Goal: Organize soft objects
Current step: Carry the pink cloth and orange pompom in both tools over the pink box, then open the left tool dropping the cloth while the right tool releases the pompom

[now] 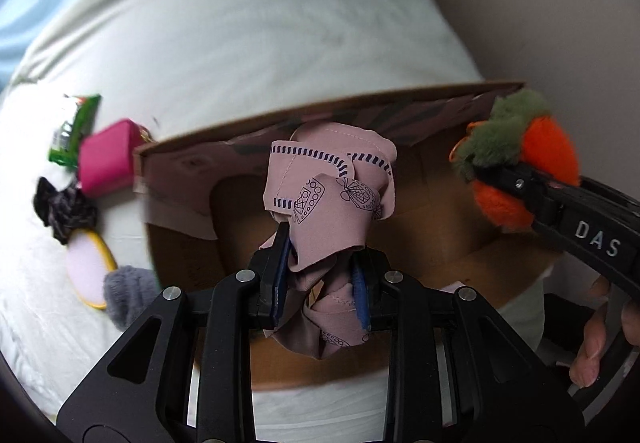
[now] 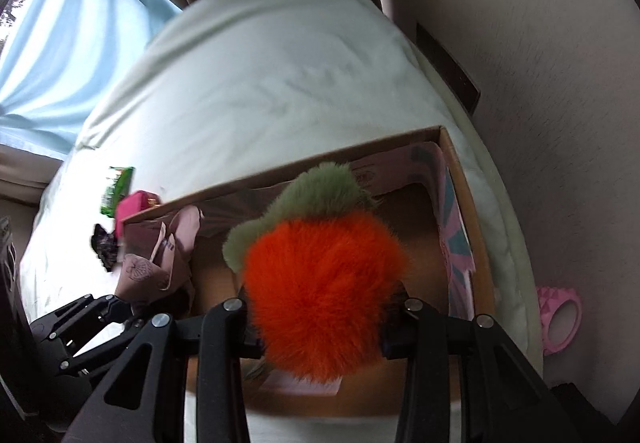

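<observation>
My left gripper (image 1: 320,283) is shut on a pink patterned cloth (image 1: 332,195) and holds it over the open cardboard box (image 1: 320,111). My right gripper (image 2: 320,327) is shut on a fluffy orange plush with a green top (image 2: 320,275), also above the box (image 2: 460,171). The plush (image 1: 532,163) shows in the left wrist view at the right, clamped by the right gripper (image 1: 516,179). The cloth (image 2: 160,263) and the left gripper (image 2: 120,307) show at the left of the right wrist view.
On the pale bed sheet (image 1: 240,23) left of the box lie a green packet (image 1: 74,127), a magenta pouch (image 1: 108,163), a black scrunchie (image 1: 64,211), a yellow-rimmed pink mirror (image 1: 86,271) and a grey fuzzy item (image 1: 128,287). A pink foam roller (image 2: 560,319) lies by the wall.
</observation>
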